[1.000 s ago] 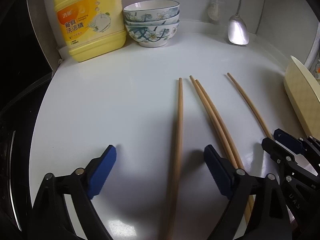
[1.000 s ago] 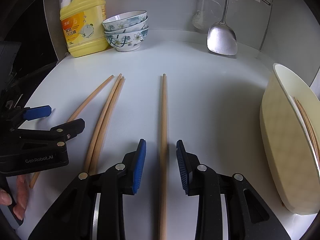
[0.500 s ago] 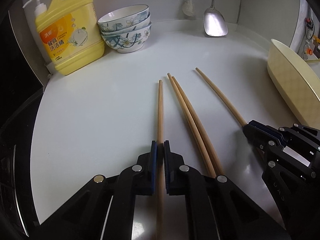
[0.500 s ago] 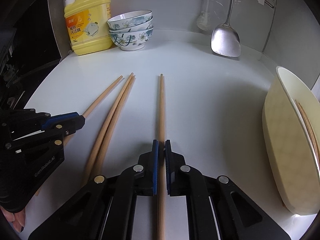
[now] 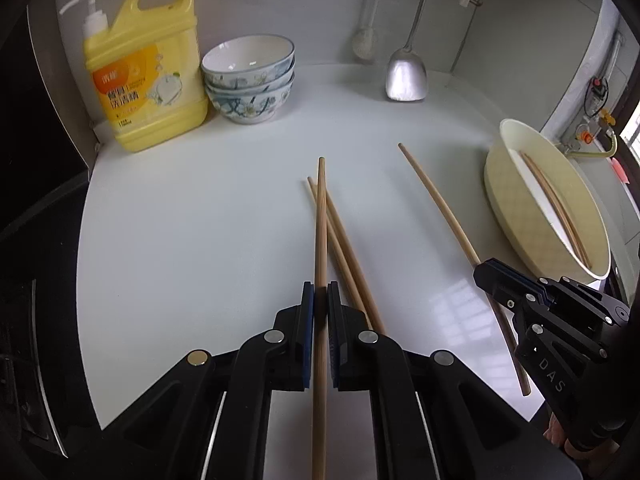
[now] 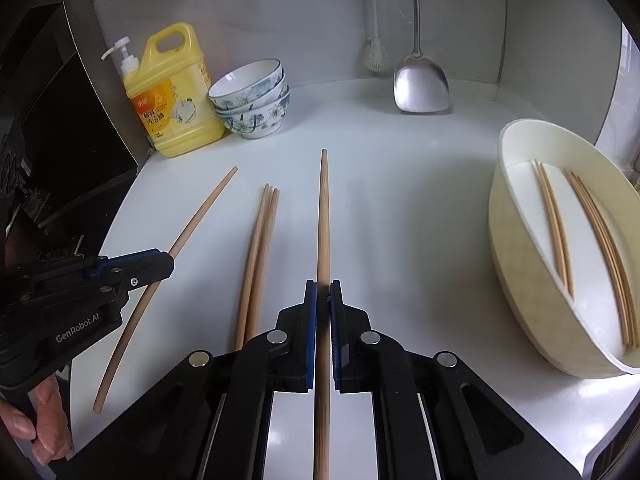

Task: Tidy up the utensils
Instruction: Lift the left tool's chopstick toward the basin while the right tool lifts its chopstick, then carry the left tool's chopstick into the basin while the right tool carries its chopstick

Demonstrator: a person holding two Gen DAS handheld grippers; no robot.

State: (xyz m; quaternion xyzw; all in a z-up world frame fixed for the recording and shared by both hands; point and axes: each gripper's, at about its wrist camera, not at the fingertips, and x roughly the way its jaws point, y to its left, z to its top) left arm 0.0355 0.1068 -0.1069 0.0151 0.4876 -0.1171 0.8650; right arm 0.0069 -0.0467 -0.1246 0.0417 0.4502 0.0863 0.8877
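Your left tongs [image 5: 320, 294] are clamped tight on one wooden chopstick [image 5: 320, 224], their blue pads pressing it from both sides about midway along its length. The stick runs straight ahead between the fingers, its tip pointing toward the stacked floral bowls [image 5: 250, 80], and it crosses over the loose pair of chopsticks [image 5: 344, 256] that lies flat on the white tabletop [image 5: 180, 240]. Whether the gripped stick touches that pair or clears it, you cannot tell from the left wrist view.

Your right tongs [image 6: 323, 294] are likewise closed hard on a second chopstick [image 6: 323, 216], held the same way, with its tip aimed at the back of the tabletop. In the right wrist view the loose pair sits just to the left of that stick, apart from it, and beyond the pair the left tongs show with their stick passing through the closed tips. In the left wrist view the right tongs appear at the right edge, shut on their stick.

The cream oval tray [image 6: 516, 264] stands at the right side of the tabletop, near the right tongs, with several chopsticks [image 6: 600, 248] already lying lengthwise in it. A yellow detergent jug [image 5: 146, 68] stands beside the bowls at the back left, and a metal spatula [image 6: 420, 84] hangs against the back wall.
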